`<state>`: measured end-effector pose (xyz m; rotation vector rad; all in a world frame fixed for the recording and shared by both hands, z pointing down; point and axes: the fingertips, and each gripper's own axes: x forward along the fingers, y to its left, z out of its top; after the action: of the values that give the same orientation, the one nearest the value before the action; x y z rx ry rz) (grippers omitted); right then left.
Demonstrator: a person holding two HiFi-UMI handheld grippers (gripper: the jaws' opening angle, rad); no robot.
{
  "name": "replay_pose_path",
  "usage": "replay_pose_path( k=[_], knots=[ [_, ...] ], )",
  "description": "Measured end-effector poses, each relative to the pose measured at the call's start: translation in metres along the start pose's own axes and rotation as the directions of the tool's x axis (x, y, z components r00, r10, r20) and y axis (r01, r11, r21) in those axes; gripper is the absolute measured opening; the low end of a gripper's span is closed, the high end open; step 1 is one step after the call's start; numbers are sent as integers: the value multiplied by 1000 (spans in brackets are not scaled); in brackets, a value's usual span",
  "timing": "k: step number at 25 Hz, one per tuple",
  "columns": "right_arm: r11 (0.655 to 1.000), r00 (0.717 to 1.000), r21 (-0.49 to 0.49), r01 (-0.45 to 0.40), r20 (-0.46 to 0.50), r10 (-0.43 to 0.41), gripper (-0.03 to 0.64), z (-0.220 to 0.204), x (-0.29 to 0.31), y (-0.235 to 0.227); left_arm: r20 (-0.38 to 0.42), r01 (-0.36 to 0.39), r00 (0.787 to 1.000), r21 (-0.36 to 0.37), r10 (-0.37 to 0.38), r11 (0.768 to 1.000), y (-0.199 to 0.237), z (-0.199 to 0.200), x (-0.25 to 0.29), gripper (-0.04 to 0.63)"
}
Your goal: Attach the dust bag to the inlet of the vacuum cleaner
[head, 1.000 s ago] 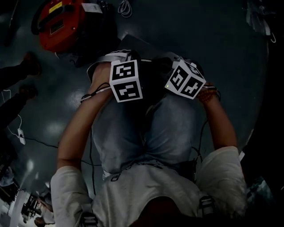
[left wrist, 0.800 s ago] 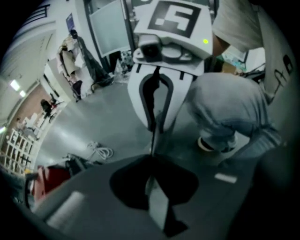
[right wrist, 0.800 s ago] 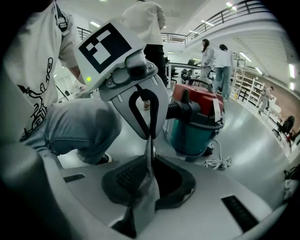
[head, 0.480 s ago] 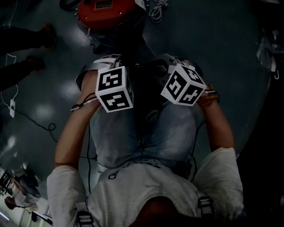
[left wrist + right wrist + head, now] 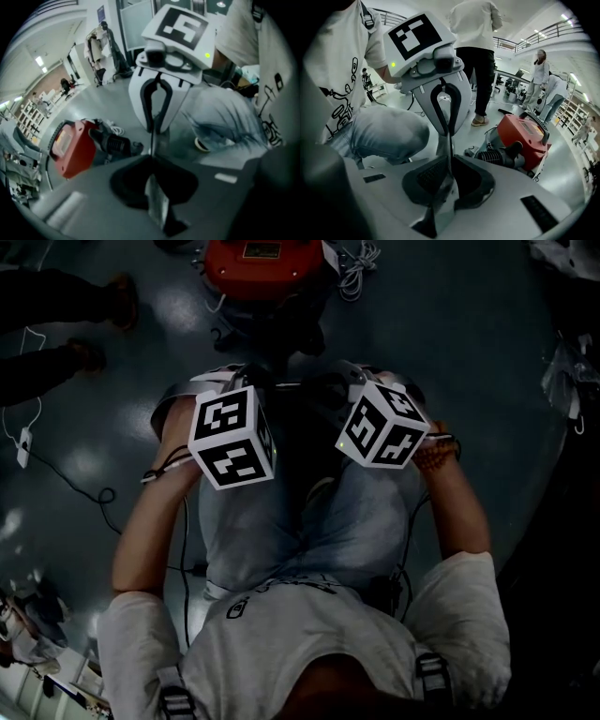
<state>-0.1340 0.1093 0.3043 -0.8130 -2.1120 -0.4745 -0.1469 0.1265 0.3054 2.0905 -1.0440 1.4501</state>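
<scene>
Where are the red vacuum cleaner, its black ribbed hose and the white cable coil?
red vacuum cleaner (image 5: 532, 140), right gripper view, on its red body.
black ribbed hose (image 5: 491, 158), right gripper view, on the ribbed section.
white cable coil (image 5: 354, 261), head view, on the loops.

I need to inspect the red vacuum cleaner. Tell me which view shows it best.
The right gripper view: the red vacuum cleaner is bright and sharp. The left gripper view shows it blurrier; the head view crops it.
</scene>
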Motion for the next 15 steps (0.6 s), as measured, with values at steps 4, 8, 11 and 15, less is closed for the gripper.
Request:
replay_pose_path(
  k=[4,8,11,15],
  knots=[
    [998,998,8,68,-4,-68,54,1,8,-24,-4,-69,998,4,69,998,25,-6,5,26],
    [989,989,10,147,-23,-147,54,-2,8,-50,10,-111,994,5,111,994,49,-4,11,26],
    [980,980,29,197,-23,-196,54,-1,0,-65,17,-134,991,19,134,991,63,4,6,26],
    [977,978,57,205,-37,-203,54,-13,2,-73,2,-114,993,56,114,992,70,8,17,29]
  ],
)
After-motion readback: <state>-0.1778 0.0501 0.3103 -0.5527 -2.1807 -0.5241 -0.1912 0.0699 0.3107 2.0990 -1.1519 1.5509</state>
